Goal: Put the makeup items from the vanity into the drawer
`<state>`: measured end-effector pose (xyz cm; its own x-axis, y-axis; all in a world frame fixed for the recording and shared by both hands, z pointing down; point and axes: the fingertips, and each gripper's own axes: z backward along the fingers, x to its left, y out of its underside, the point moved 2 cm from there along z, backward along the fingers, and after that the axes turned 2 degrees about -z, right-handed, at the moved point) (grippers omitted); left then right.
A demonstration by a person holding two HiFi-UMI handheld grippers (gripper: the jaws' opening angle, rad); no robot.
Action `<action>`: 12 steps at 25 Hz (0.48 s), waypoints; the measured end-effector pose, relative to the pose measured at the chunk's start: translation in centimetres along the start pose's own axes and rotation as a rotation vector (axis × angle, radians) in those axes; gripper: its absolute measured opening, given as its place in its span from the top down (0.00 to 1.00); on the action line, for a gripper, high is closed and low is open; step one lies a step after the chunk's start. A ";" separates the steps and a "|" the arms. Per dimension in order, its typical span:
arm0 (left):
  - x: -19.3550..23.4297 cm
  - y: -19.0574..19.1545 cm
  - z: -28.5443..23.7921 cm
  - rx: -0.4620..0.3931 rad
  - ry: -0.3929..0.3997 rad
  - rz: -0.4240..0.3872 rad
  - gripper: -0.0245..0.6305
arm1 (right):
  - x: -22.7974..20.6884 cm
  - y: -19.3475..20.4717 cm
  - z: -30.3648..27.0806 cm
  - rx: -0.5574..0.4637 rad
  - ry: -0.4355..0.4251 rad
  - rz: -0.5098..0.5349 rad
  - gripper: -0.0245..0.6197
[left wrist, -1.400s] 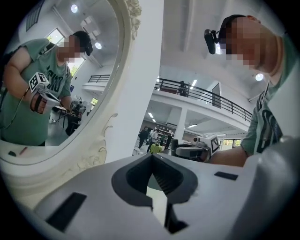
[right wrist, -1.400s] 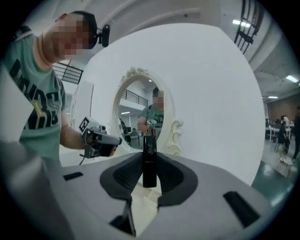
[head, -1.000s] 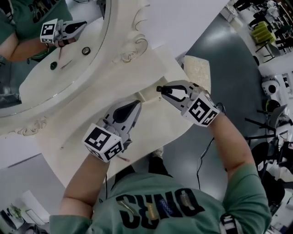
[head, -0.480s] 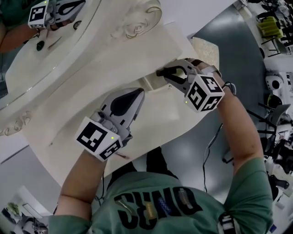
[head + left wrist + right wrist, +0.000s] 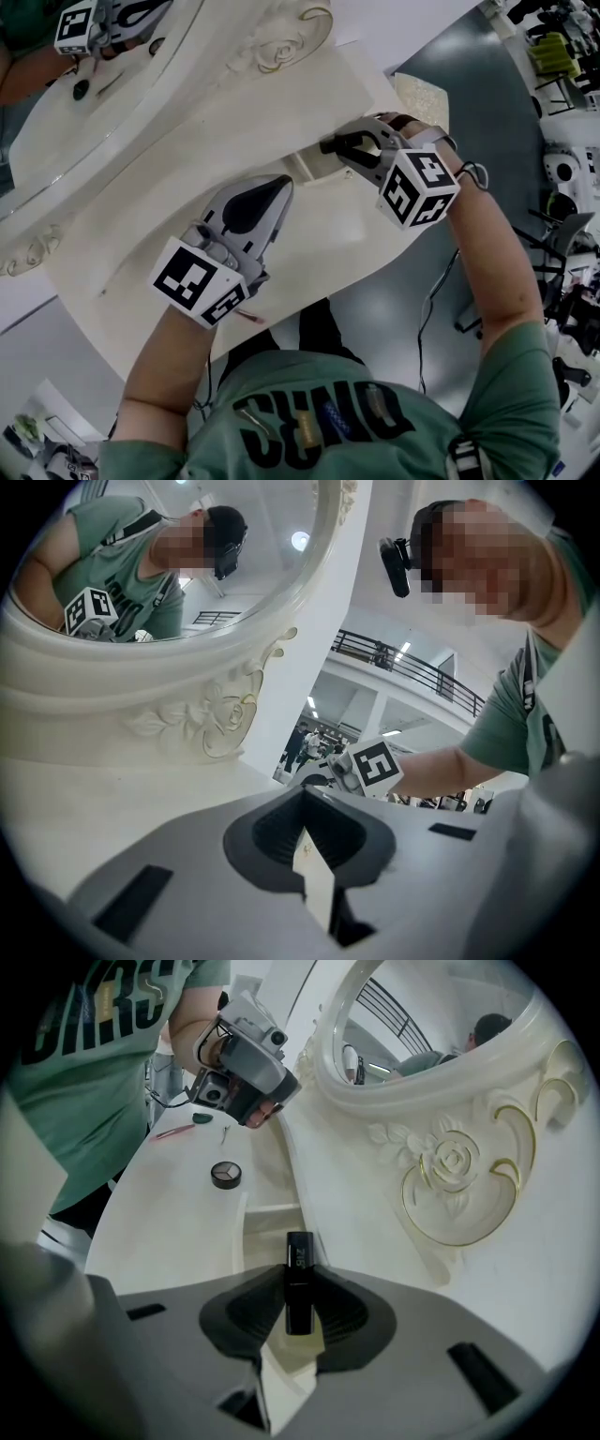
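Note:
A black lipstick tube (image 5: 298, 1283) stands upright between the jaws of my right gripper (image 5: 298, 1309), which is shut on it. Just past its tip lies the small open drawer (image 5: 267, 1232) in the white vanity top (image 5: 169, 216). In the head view the right gripper (image 5: 330, 146) hovers at the drawer's edge (image 5: 309, 166). My left gripper (image 5: 279, 186) rests over the vanity top to the left of the drawer, jaws together with nothing between them. A round eyeshadow compact (image 5: 225, 1175), a pink pencil (image 5: 174, 1132) and a small green item (image 5: 202, 1118) lie on the top beside it.
The carved oval mirror frame (image 5: 441, 1180) rises right behind the drawer and reflects the grippers. A padded stool (image 5: 419, 99) stands on the grey floor to the right of the vanity. The person's body is close against the front edge.
My right gripper has carried the lipstick a little farther toward the drawer opening. The left gripper has stayed in about the same place on the vanity top.

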<state>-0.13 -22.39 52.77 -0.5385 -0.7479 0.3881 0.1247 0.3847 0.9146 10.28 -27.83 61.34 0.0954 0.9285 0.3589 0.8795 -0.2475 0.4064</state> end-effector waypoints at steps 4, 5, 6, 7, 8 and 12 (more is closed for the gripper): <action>-0.1 -0.2 0.1 -0.004 -0.001 -0.004 0.97 | 0.1 -0.2 0.0 0.002 0.013 0.005 0.80; -0.2 -0.3 0.1 -0.005 -0.002 -0.002 0.97 | 0.1 -0.2 0.0 0.003 0.016 0.006 0.80; -0.2 -0.3 0.1 -0.007 -0.002 0.001 0.97 | 0.1 -0.2 0.0 0.004 0.018 0.006 0.80; -0.2 -0.3 0.1 -0.007 -0.002 0.003 0.97 | 0.1 -0.1 0.0 0.004 0.019 0.006 0.80; -0.2 -0.3 0.1 -0.008 -0.003 0.005 0.97 | 0.1 -0.1 0.0 0.004 0.018 0.004 0.80; -0.2 -0.4 0.1 -0.010 -0.005 0.002 0.97 | 0.0 -0.1 0.1 0.003 0.013 0.001 0.78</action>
<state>-0.19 -22.35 52.33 -0.5425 -0.7446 0.3889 0.1336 0.3806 0.9150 10.19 -27.77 61.22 0.0901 0.9245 0.3704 0.8811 -0.2474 0.4032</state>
